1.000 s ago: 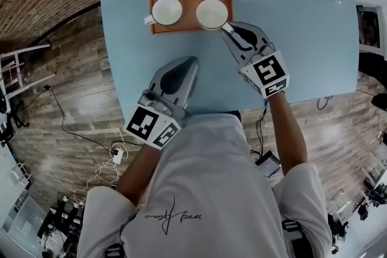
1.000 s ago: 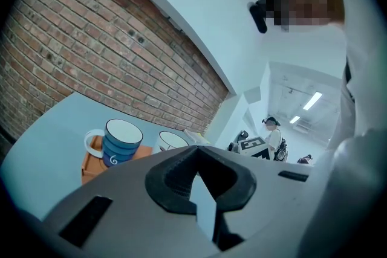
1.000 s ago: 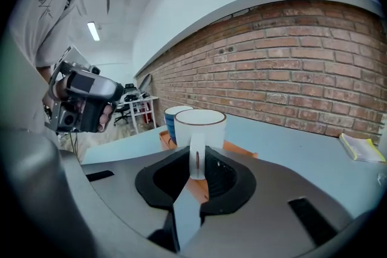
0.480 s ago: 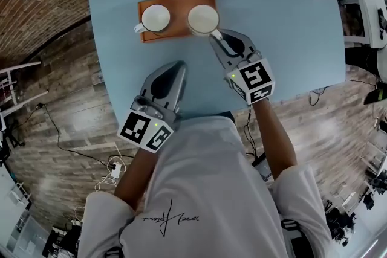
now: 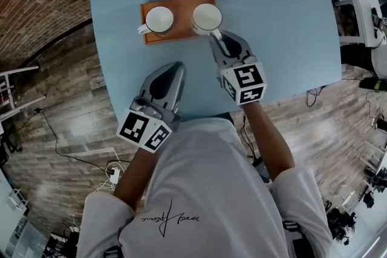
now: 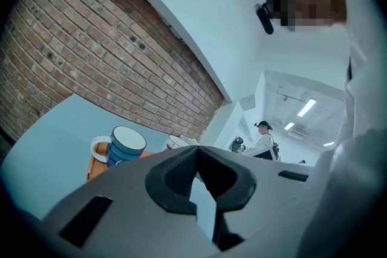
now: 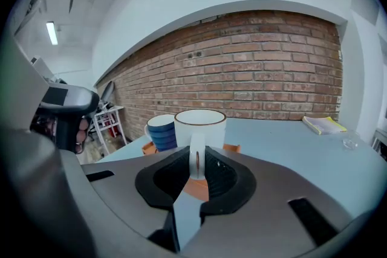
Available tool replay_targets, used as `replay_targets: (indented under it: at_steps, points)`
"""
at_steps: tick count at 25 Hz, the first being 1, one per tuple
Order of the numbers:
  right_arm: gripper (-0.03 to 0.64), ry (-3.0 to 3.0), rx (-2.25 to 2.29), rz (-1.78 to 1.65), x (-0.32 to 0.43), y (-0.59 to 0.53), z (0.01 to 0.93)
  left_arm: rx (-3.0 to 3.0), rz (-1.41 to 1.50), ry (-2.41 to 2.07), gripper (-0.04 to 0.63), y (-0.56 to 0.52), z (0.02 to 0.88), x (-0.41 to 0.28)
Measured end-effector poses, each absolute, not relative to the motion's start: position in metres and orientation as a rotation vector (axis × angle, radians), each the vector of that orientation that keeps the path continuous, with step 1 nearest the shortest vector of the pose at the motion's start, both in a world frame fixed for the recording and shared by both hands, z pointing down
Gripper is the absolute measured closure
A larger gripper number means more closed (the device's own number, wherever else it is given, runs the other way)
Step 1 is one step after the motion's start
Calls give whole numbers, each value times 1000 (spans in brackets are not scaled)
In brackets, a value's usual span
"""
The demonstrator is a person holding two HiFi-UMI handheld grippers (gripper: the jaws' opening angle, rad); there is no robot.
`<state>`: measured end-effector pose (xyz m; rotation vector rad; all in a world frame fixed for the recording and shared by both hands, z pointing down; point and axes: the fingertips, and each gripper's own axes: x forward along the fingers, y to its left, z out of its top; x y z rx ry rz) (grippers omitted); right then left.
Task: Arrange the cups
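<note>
From over the person's shoulders, a smooth pale-blue table [image 5: 272,39] carried a flat orange-brown tray [image 5: 181,4] of rectangular shape, and on it stood two round cups side by side, their insides showing plain white. The blue cup [image 5: 159,19] stood at the tray's left end with its handle turned outward. The white cup [image 5: 207,17] stood at the right end, over the tray's near edge. The right gripper [image 5: 216,38] reached up to that cup's handle, while the left gripper [image 5: 175,66] hung over bare tabletop, well short of the tray. Compared with a second before, both cups stood where they had been, but the right gripper's marker cube had rolled round and its grey body pointed more squarely at the cup.

In the left gripper view, the left gripper's [image 6: 196,151] dark pads met with nothing between them. Beyond them the ribbed blue cup [image 6: 124,147] stood on the tray [image 6: 97,167] before a rough brick wall [image 6: 109,51].

In the right gripper view, the right gripper's [image 7: 196,157] jaws were clamped on the white cup's [image 7: 200,127] glossy loop handle [image 7: 196,165]. The blue cup [image 7: 161,132] stood just beside it on the left, and a yellow booklet [image 7: 325,124] lay far off.
</note>
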<state>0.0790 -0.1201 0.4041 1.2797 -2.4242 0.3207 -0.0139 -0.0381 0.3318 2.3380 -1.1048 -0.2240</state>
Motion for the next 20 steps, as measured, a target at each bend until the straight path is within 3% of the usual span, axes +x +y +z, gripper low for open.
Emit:
replay_targets:
  at_steps: [20]
  points:
    - [552, -2271, 1619, 406, 61, -125, 413, 2301, -287, -1149, 586, -40, 334, -33]
